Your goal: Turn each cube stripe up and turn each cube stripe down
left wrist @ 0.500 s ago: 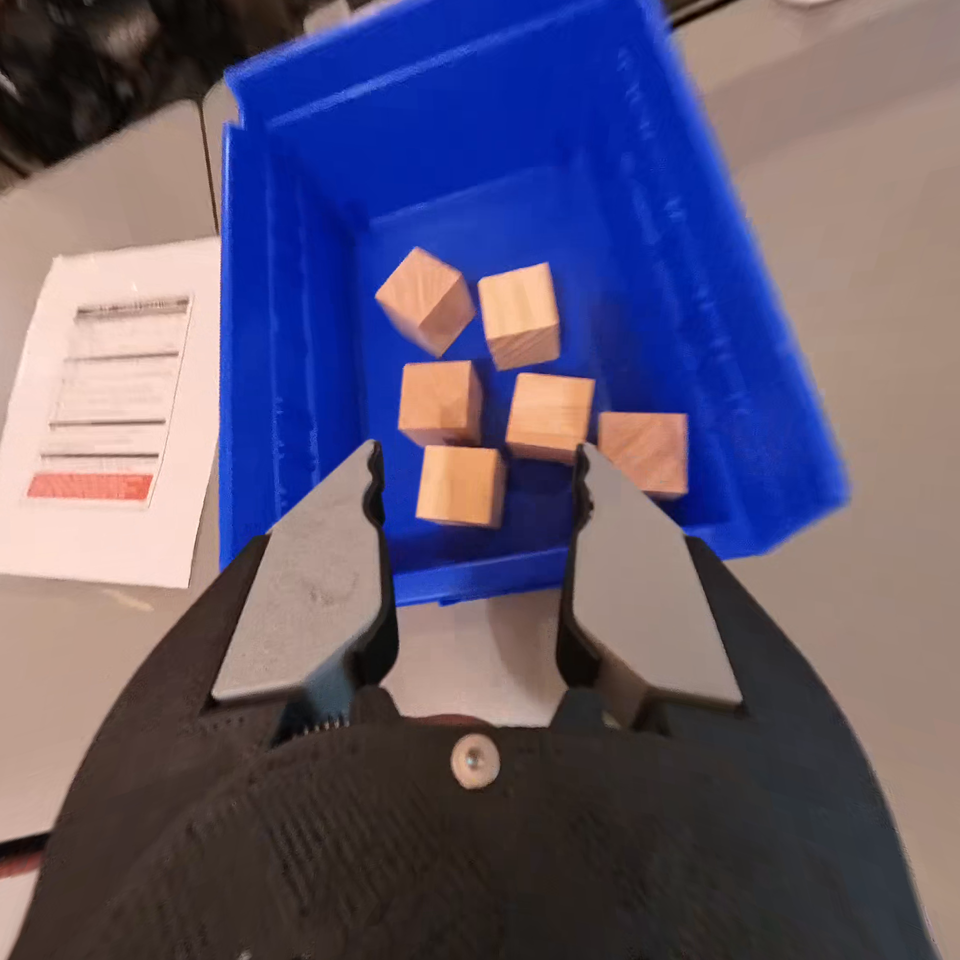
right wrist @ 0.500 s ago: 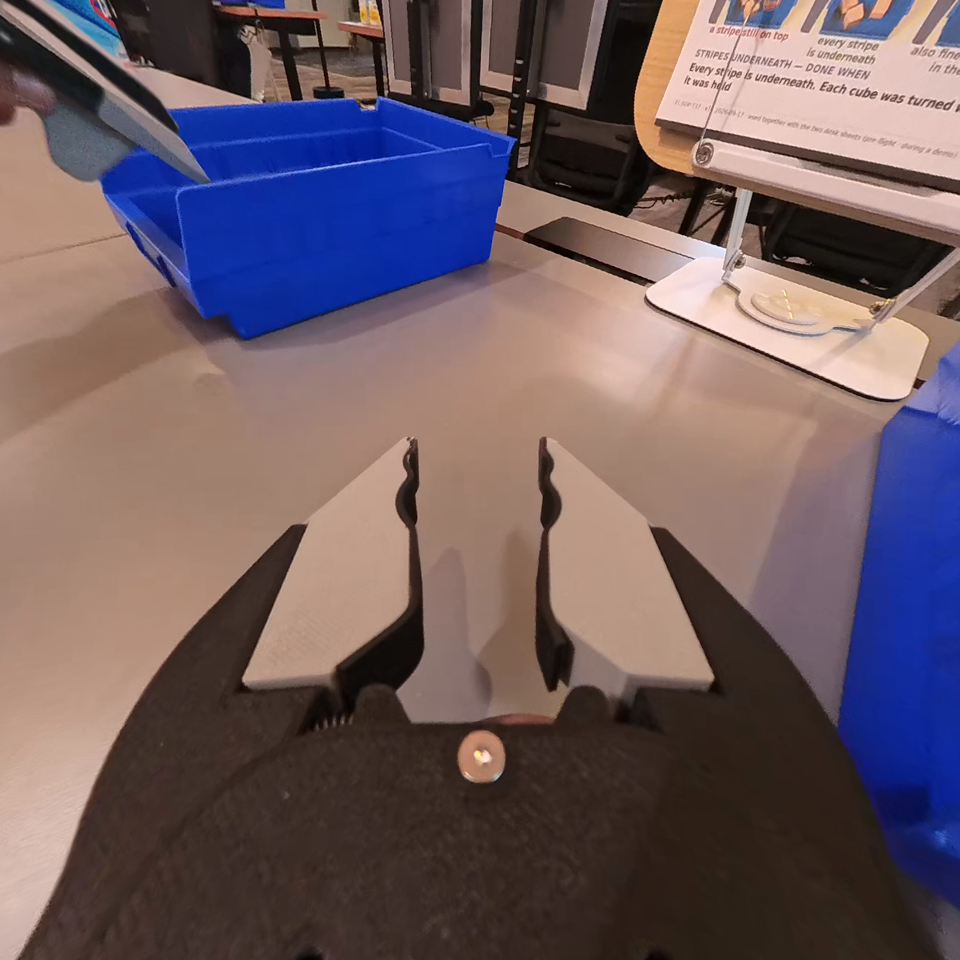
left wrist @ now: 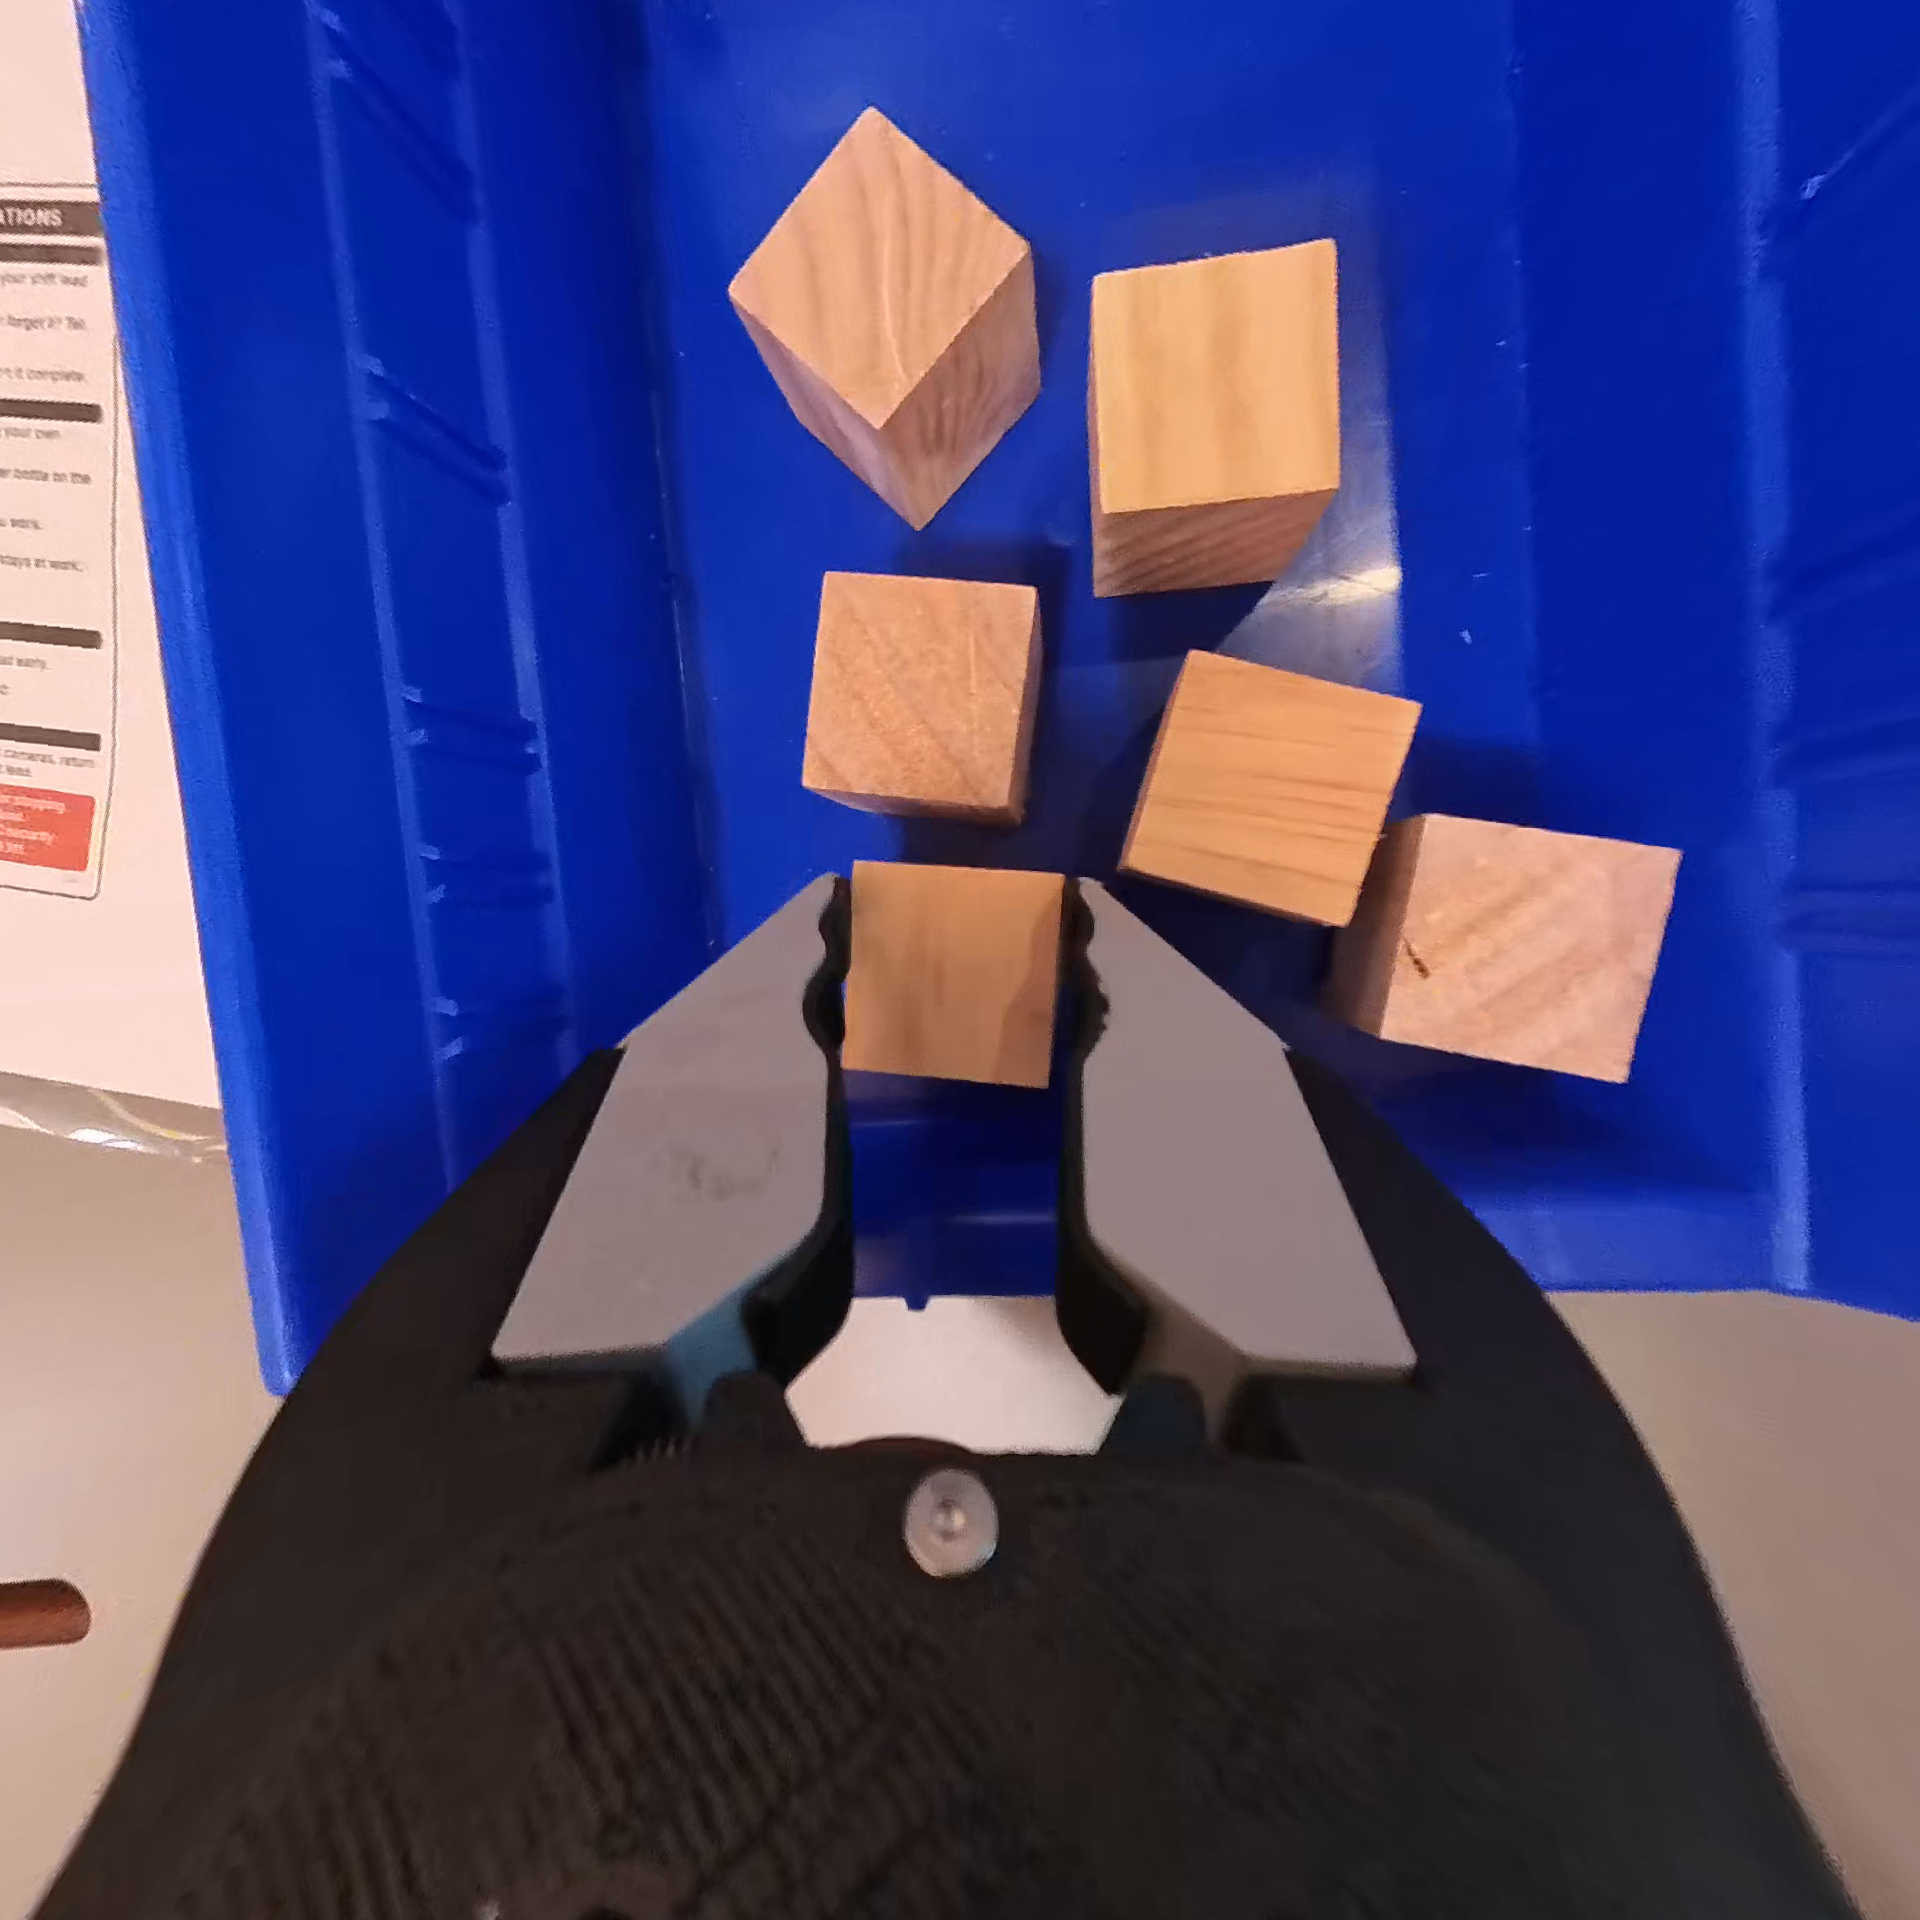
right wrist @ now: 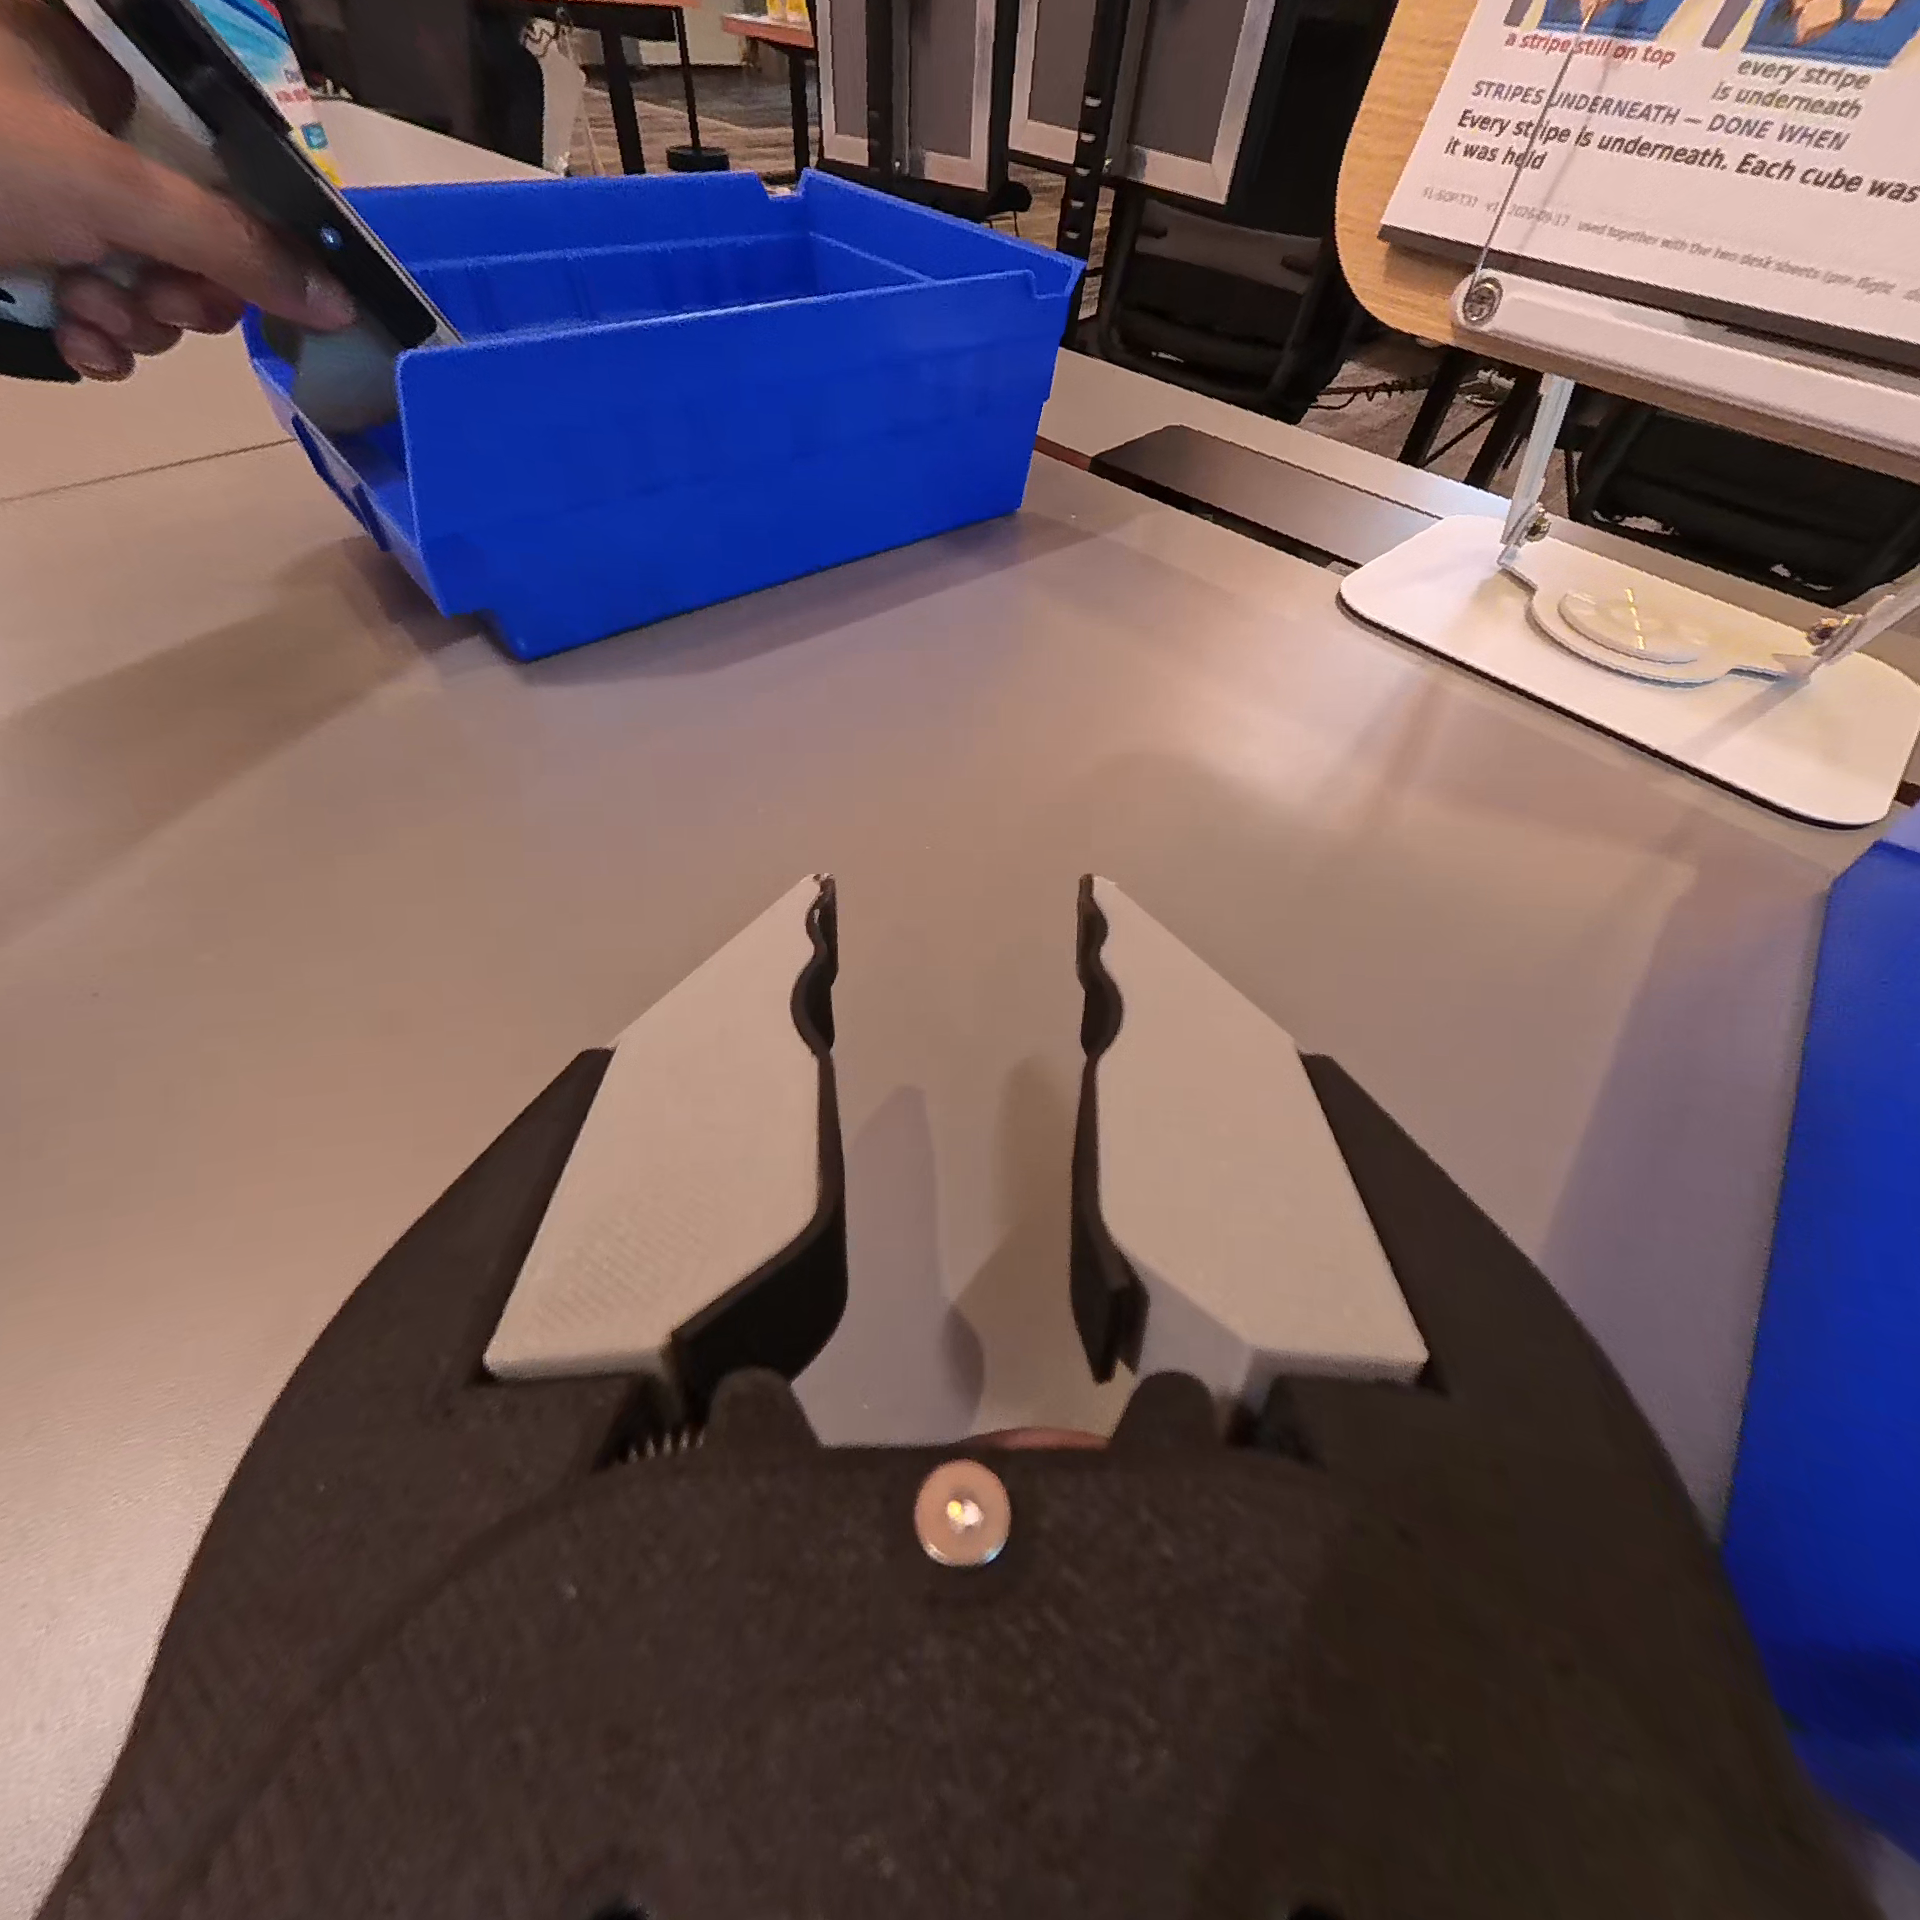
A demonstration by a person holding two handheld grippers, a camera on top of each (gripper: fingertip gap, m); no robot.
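Since half a second ago my left gripper has dropped into the blue plastic bin, which now fills that view. At the far left, a white printed sheet lies on the grey table beside the bin's ribbed wall. Next, the left gripper's jaws stand on either side of the nearest pale wooden cube, both inner faces against its sides; I cannot tell how firmly they press. Five more plain wooden cubes lie on the bin floor beyond: a square-on one just behind the held cube, a corner-on one farther back, then a tall-looking one, a slightly turned one and, rightmost, a larger-looking one. No stripe shows on any visible face. On my right wrist view, a hand holds the left gripper at the bin's left end, my right gripper hovers over bare table with jaws apart and empty, and a white sign stand sits at right.
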